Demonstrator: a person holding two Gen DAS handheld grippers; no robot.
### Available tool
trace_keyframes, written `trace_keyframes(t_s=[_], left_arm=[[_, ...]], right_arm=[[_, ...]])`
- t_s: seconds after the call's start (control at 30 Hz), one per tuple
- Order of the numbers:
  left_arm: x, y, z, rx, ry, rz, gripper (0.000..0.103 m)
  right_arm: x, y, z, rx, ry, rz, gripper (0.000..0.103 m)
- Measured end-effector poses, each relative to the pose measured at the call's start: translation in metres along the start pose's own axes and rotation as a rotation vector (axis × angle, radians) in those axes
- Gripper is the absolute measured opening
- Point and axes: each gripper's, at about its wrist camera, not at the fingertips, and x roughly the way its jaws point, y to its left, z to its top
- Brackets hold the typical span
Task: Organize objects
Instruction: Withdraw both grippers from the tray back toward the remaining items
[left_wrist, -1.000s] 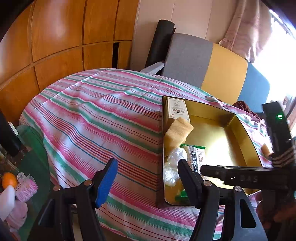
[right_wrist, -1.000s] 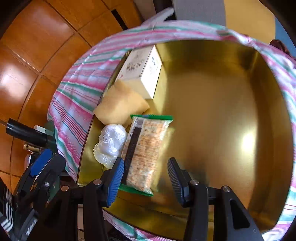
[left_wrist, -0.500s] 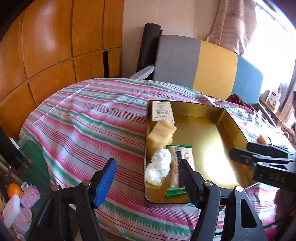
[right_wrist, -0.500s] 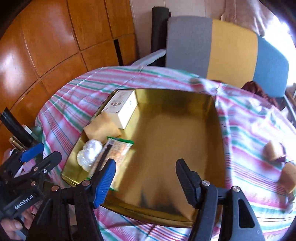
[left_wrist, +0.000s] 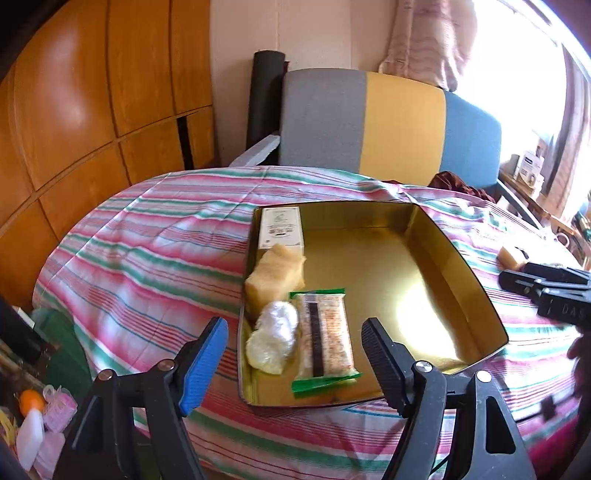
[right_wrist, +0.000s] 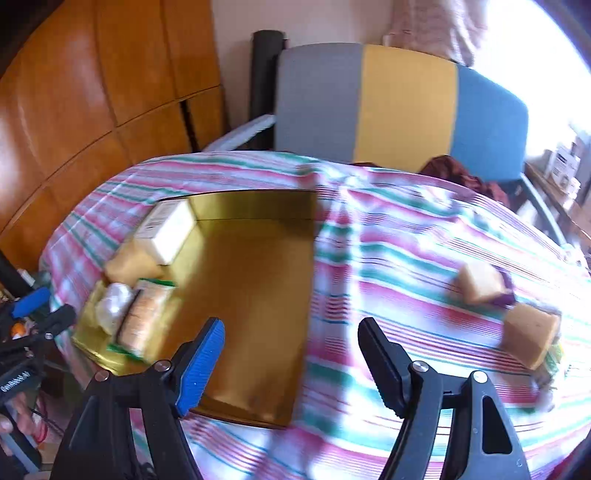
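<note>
A gold tin tray (left_wrist: 454, 258) (right_wrist: 258, 258) sits on the striped table. Along its left side lie a white box (left_wrist: 281, 227) (right_wrist: 168, 229), a tan sponge-like block (left_wrist: 275, 277) (right_wrist: 129, 264), a clear plastic bundle (left_wrist: 271, 338) (right_wrist: 110, 306) and a green-edged snack packet (left_wrist: 325, 339) (right_wrist: 144, 317). Two more tan blocks (right_wrist: 480, 282) (right_wrist: 530, 334) lie on the cloth to the right of the tray. My left gripper (left_wrist: 295, 358) is open and empty, above the tray's near left corner. My right gripper (right_wrist: 291, 354) is open and empty, above the tray's near right edge; it also shows in the left wrist view (left_wrist: 546, 291).
The table has a pink, green and white striped cloth (left_wrist: 147, 251). A grey, yellow and blue sofa (left_wrist: 388, 122) stands behind it, wooden panels (left_wrist: 92, 110) to the left. Small bottles and clutter (left_wrist: 33, 417) sit low at the left.
Both grippers have pulled back and up from the tray. The right gripper has swung to the right, bringing the two loose tan blocks into view. Both stay open and empty.
</note>
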Motion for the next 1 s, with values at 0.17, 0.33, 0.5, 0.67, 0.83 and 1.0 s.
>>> trace_keyframes(t_s=[0.17, 0.33, 0.5, 0.67, 0.83, 1.0], left_arm=[[-0.001, -0.019, 0.005, 0.048, -0.009, -0.030, 0.076], [0.001, -0.038, 0.014, 0.086, -0.005, -0.076, 0.076], [0.002, -0.066, 0.024, 0.133, -0.012, -0.115, 0.076], [0.005, -0.108, 0.037, 0.204, -0.020, -0.168, 0.076], [0.015, -0.159, 0.050, 0.250, 0.012, -0.258, 0.076], [0.031, -0.213, 0.063, 0.284, 0.070, -0.344, 0.076]], right_arm=[[-0.015, -0.070, -0.001, 0.083, -0.022, -0.116, 0.076], [-0.042, -0.163, -0.009, 0.258, -0.089, -0.291, 0.076], [-0.062, -0.254, -0.046, 0.554, -0.163, -0.456, 0.076], [-0.067, -0.298, -0.077, 0.820, -0.155, -0.385, 0.077], [-0.064, -0.298, -0.075, 0.815, -0.134, -0.333, 0.077], [-0.066, -0.301, -0.080, 0.845, -0.144, -0.306, 0.077]])
